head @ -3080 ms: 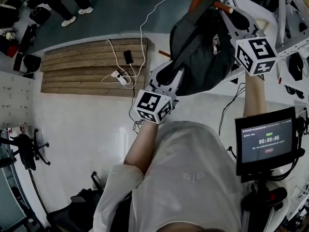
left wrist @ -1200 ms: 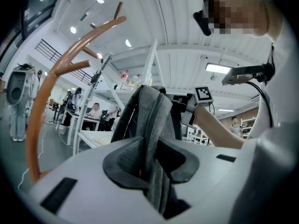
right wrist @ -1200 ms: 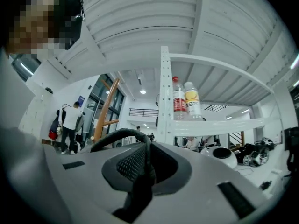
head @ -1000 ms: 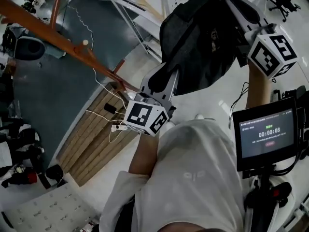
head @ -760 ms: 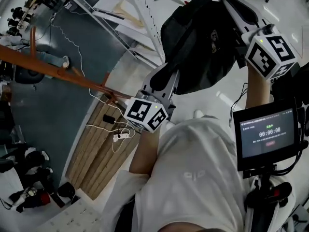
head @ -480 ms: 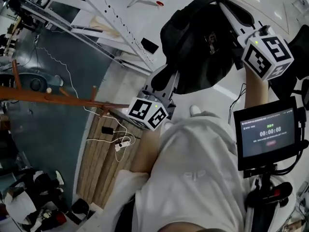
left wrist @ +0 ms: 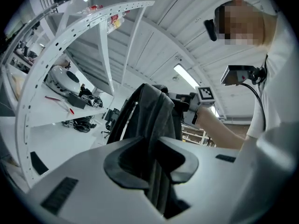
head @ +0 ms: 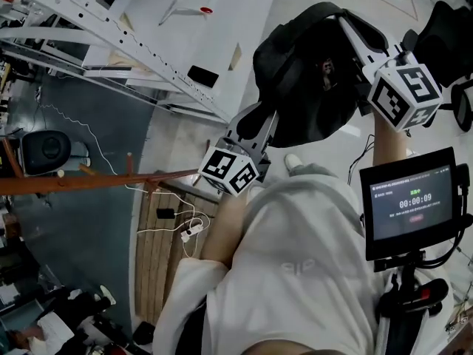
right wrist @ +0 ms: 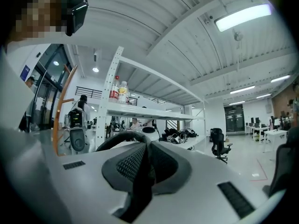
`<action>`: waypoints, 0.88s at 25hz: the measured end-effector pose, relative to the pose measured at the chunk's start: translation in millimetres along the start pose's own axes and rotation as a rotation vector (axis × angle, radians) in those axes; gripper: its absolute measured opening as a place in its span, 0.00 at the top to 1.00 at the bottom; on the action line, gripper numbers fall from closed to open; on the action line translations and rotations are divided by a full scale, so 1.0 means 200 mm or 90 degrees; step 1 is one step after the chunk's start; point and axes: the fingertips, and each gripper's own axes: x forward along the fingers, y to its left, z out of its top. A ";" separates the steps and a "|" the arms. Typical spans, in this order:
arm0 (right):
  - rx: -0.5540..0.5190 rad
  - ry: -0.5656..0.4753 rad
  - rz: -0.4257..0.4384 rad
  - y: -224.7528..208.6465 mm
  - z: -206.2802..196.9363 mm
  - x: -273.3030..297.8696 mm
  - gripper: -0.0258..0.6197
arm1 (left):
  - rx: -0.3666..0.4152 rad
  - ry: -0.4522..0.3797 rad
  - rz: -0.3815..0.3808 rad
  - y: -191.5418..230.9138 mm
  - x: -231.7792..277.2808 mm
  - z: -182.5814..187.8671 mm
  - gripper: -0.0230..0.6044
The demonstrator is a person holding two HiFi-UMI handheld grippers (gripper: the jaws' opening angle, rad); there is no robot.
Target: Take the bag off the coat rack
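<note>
Your left tongs [left wrist: 152,160] pinch the dark backpack's [head: 303,87] grey fabric, your right tongs [right wrist: 145,164] clamp its black strap [right wrist: 139,195]; it hangs between them, well apart from the wooden coat rack [head: 89,182]

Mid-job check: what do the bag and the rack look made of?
Bag: dark grey woven fabric with a matte finish; it sags in soft folds. Rack: probably wood, since it is reddish-brown and smooth with side pegs, though painted metal is possible.

White shelving [head: 111,29], glossy floor [right wrist: 252,155], perhaps wooden platform [head: 159,250]
</note>
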 end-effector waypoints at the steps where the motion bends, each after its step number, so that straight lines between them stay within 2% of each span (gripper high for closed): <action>1: -0.001 0.002 -0.004 -0.01 -0.01 -0.01 0.89 | -0.002 0.002 -0.006 0.00 0.01 -0.01 0.84; 7: 0.007 0.000 -0.023 -0.05 -0.05 -0.07 0.89 | -0.003 0.018 -0.029 -0.03 0.03 -0.05 0.84; 22: 0.029 -0.002 -0.006 -0.04 -0.10 -0.04 0.89 | 0.000 0.028 -0.018 0.00 0.01 -0.06 0.84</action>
